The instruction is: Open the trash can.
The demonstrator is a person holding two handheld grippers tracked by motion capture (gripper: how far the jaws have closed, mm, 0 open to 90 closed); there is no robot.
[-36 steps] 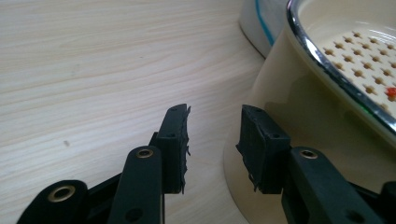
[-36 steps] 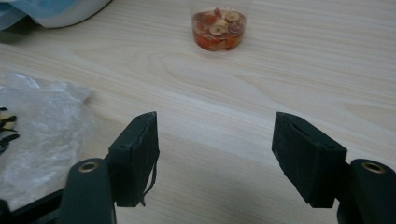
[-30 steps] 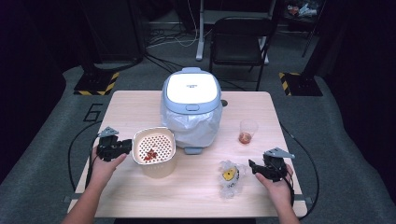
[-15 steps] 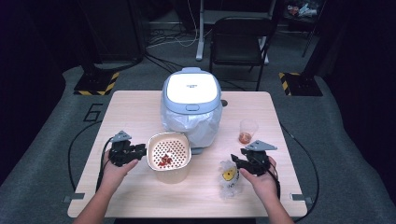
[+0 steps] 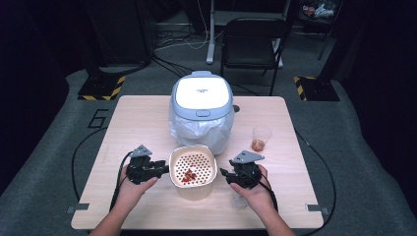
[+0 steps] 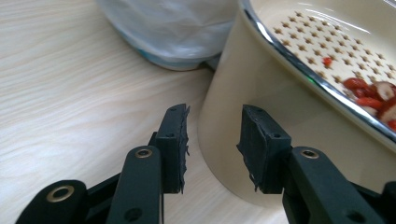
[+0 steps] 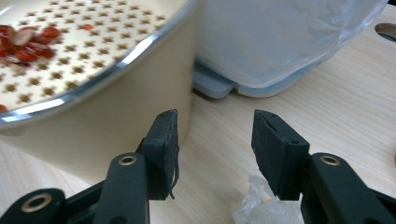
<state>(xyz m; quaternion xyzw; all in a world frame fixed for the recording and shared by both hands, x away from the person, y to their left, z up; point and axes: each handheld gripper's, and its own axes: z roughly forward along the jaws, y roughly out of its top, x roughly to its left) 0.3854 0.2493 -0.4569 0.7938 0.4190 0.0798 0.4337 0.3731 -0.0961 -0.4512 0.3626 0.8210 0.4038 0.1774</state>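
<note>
Strainer pot [image 5: 193, 172] shifted toward table centre; right tongs [image 5: 231, 176] closing, empty.

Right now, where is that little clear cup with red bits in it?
In the high view, the clear cup stands on the table's right side, right of the rice cooker, beyond the right gripper.

The table [image 5: 137, 118] is pale, matt wood grain. The cream bowl [image 6: 243, 121] looks smooth and glossy, with a shiny metal rim. Clear crinkled plastic [image 7: 289, 42] wraps the cooker.
</note>
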